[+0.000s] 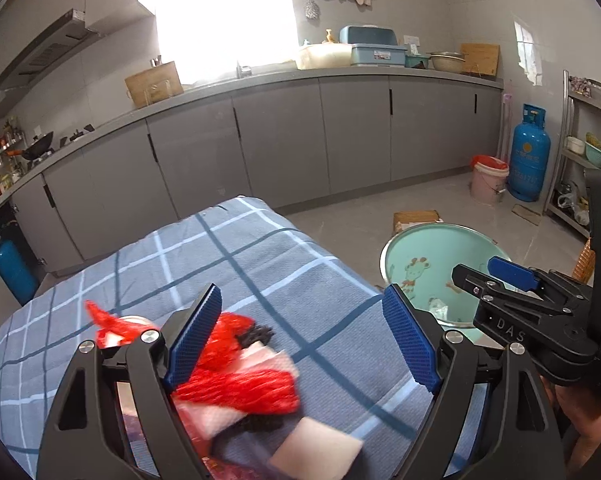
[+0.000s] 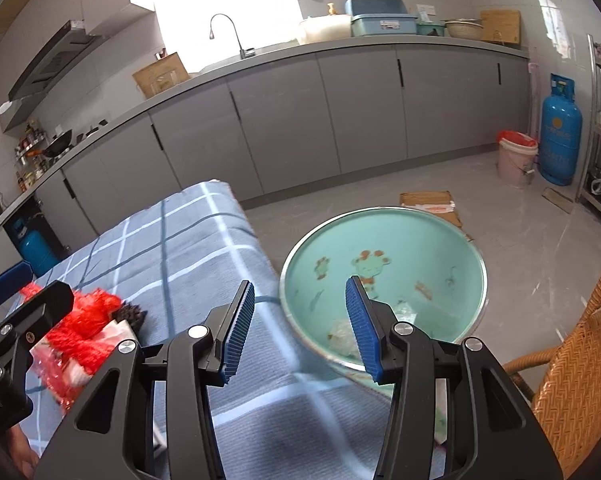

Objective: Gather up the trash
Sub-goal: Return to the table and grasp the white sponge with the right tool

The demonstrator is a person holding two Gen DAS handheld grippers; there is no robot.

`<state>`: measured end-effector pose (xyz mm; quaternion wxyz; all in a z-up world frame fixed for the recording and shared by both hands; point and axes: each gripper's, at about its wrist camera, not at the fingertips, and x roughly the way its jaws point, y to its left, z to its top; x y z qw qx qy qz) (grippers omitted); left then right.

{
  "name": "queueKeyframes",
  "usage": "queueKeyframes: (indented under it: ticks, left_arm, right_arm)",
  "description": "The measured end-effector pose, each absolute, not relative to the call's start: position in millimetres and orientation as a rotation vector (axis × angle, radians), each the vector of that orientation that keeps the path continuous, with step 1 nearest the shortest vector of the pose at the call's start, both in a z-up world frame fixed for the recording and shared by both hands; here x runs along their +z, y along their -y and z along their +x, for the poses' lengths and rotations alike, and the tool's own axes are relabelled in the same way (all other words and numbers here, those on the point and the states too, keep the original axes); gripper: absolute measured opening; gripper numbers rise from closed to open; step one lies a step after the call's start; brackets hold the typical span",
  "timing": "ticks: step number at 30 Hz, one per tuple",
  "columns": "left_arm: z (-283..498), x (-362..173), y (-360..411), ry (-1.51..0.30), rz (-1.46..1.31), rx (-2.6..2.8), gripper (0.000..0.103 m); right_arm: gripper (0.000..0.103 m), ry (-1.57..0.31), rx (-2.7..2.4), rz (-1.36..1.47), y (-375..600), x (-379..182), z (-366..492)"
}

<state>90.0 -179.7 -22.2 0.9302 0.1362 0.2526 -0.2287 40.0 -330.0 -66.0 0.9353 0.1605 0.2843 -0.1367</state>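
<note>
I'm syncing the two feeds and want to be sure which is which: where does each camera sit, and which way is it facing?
Left wrist: on the left claw, facing the kitchen counter over the checked cloth and red mesh trash; its open fingers and the right claw show.
Right wrist: on the right claw, over the green basin; its open fingers and the left claw show.
Shared: cloth, trash, basin, counter, blue gas cylinder.

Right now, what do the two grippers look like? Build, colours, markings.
Both match: the left gripper and the right gripper have black plastic linkage arms with triangular cut-outs, silver round pivot bolts, and flat blue ribbed pads. Seen from the left wrist, the right gripper's body carries white "DAS" lettering and a green light glows on its housing. No cables or sleeves visible.
</note>
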Motion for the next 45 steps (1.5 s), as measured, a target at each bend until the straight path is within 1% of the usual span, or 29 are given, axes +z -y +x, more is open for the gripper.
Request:
queueKeyframes:
  ticks: [9,12,17,20,26,29,38,42,43,44,45]
  left_arm:
    - [79,-29,88,-0.515,0.279,-0.280,0.084]
    - [78,-38,55,-0.558,0.259,-0.217,0.084]
    - [76,-59,15,-0.634,0.215,-0.144,0.084]
    - [72,-71,2,-0.672,0.178,-0.136,0.084]
    - [64,-83,7,-0.689,0.170,-0.159,0.084]
    - [60,-84,11,-0.688,0.160,-0.180,0.084]
    - [76,-71,34,-0.691,0.117,-0.219,0.084]
    - [82,-76,52,-0.693,0.144,-0.223,0.082]
    - [84,-77,54,-0.703,0.139,-0.230,0.078]
    - [86,-80,59,-0.718,0.133,-0.241,0.074]
    - [89,-83,62,-0.731,0.137,-0.245,0.069]
  right_arm:
    - [0.050,-0.589,-0.186,0.288,282,-60,36]
    - [0.055,-0.593,-0.160,0.279,268,-61,31]
    - [0.056,-0.625,-0.100,0.241,235,-70,28]
    - [0.063,-0.648,-0.061,0.207,215,-77,25]
    - [0.066,-0.710,-0.014,0.161,190,-98,16]
    - [0.073,-0.732,0.007,0.164,184,-105,15]
    - [0.073,-0.746,0.019,0.149,182,-117,17]
    - [0.072,-0.748,0.025,0.146,185,-121,17]
    - [0.072,-0.749,0.029,0.143,185,-122,17]
    - [0.069,-0.750,0.033,0.140,184,-123,18]
    - [0.063,-0.755,0.040,0.136,184,-125,18]
